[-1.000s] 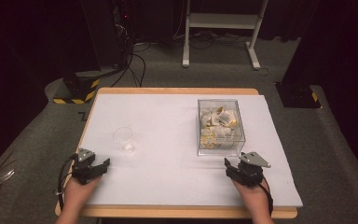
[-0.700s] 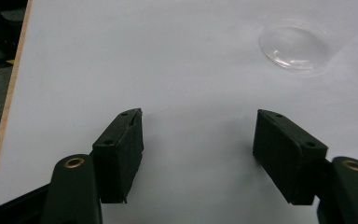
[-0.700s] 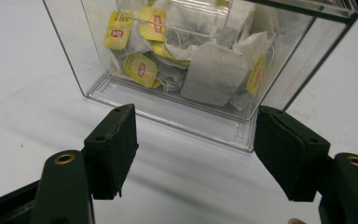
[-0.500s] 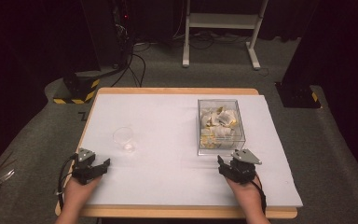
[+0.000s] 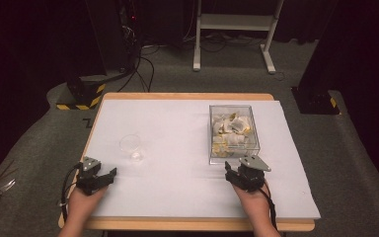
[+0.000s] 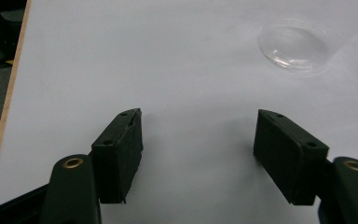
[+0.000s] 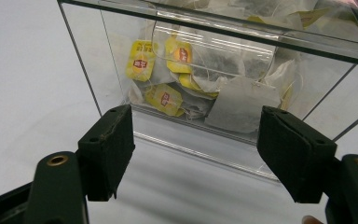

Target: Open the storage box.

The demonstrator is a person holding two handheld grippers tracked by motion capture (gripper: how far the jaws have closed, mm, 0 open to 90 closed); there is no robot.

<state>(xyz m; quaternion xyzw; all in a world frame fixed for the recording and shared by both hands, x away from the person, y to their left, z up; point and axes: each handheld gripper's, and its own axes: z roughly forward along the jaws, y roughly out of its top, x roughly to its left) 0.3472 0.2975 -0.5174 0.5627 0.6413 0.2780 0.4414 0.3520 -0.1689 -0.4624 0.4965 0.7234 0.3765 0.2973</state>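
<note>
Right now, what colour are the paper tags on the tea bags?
Yellow tags with a small red mark, clearest in the right gripper view.

Table (image 5: 177,123): clear box (image 5: 233,132) sits right of centre, tea bags (image 5: 229,131) piled inside it. Cup (image 5: 130,144) stands left of centre, well apart from the box, about level with the box's near half. Left gripper (image 5: 109,174) at near-left edge, just in front of the cup, cup ahead and to its right in the left gripper view (image 6: 293,45). Right gripper (image 5: 233,174) at near side, just before the box's front wall (image 7: 205,84). Stand (image 5: 232,29) on the floor behind the table.
</note>
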